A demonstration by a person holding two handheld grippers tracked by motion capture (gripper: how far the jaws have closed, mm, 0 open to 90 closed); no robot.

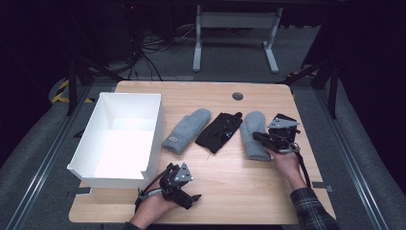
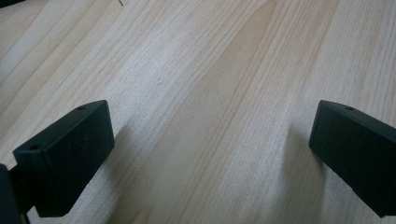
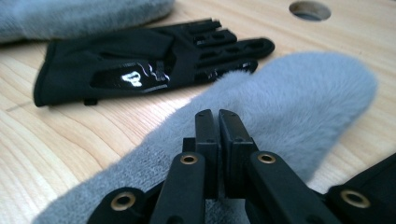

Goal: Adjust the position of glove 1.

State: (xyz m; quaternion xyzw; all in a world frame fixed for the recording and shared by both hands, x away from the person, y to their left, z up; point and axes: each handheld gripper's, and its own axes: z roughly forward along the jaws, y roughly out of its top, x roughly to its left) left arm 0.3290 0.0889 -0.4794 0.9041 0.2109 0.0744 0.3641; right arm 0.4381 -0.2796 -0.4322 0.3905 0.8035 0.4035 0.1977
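Your high view looks down the whole table (image 1: 225, 191); both gripper views skim low over its wood, the right sharing the grey mitten (image 3: 299, 93)

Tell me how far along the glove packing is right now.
Nothing is packed: the white box looks empty. Both grey mittens and the black glove lie on the table. The right gripper is shut at the right mitten; the left gripper is open.

A pale wooden worktop (image 1: 225, 187) with rounded corners stands on grey carpeted floor (image 1: 28, 143). Beyond its far edge stands a white metal table frame (image 1: 234, 33), tangled black cables (image 1: 143, 48) beside it in darkness.
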